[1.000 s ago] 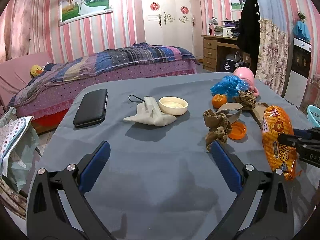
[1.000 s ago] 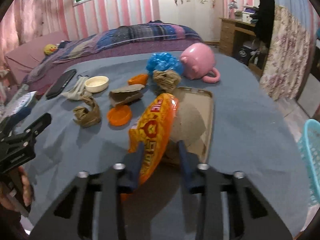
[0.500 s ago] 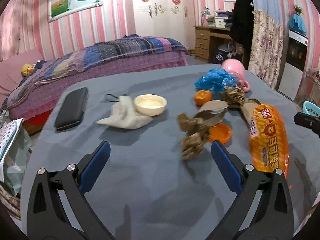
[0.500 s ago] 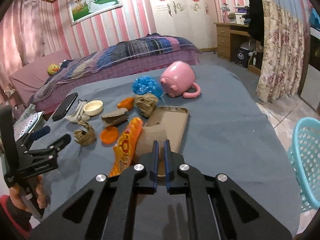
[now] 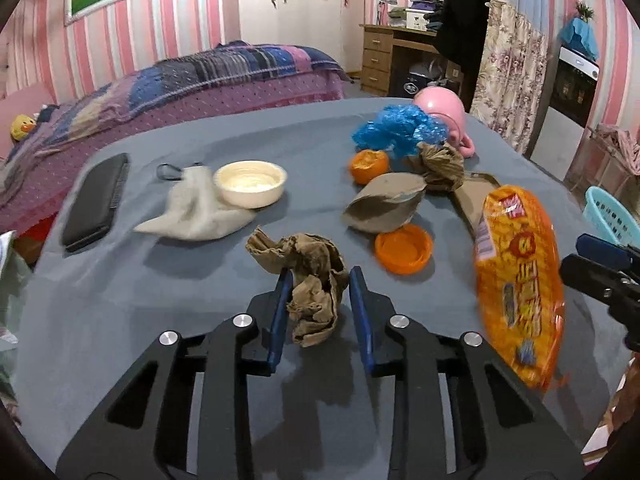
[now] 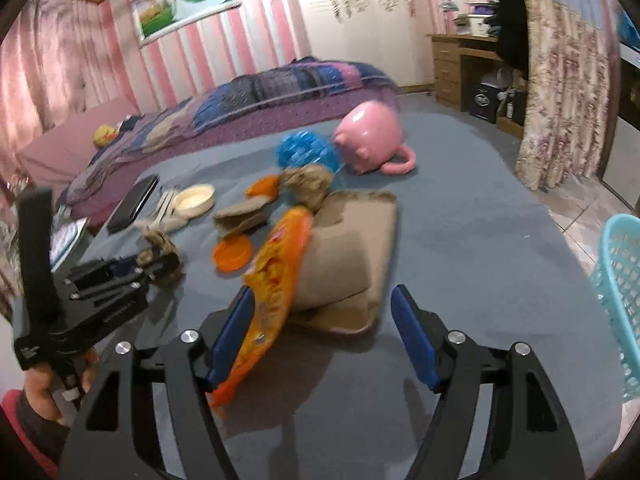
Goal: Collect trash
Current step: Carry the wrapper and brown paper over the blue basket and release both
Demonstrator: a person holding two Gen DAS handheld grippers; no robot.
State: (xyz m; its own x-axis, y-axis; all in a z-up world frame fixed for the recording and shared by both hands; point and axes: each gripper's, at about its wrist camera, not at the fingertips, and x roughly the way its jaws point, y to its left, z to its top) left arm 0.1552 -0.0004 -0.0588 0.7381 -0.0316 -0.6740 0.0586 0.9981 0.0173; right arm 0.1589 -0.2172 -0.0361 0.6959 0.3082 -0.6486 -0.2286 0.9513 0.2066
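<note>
My left gripper is shut on a crumpled brown paper wad on the grey table; it also shows in the right wrist view. My right gripper is open, and the orange snack bag leans against its left finger. The bag also shows in the left wrist view, blurred. Other trash lies behind: an orange lid, a torn paper cup, an orange peel, a blue plastic bag.
A brown tray, a pink piggy mug, a cream bowl, a grey cloth and a black case lie on the table. A turquoise basket stands at the right. A bed is behind.
My left gripper moved forward and closed on the brown paper wad. My right gripper, shut half a second ago, has opened, and the snack bag rests against its left finger.
</note>
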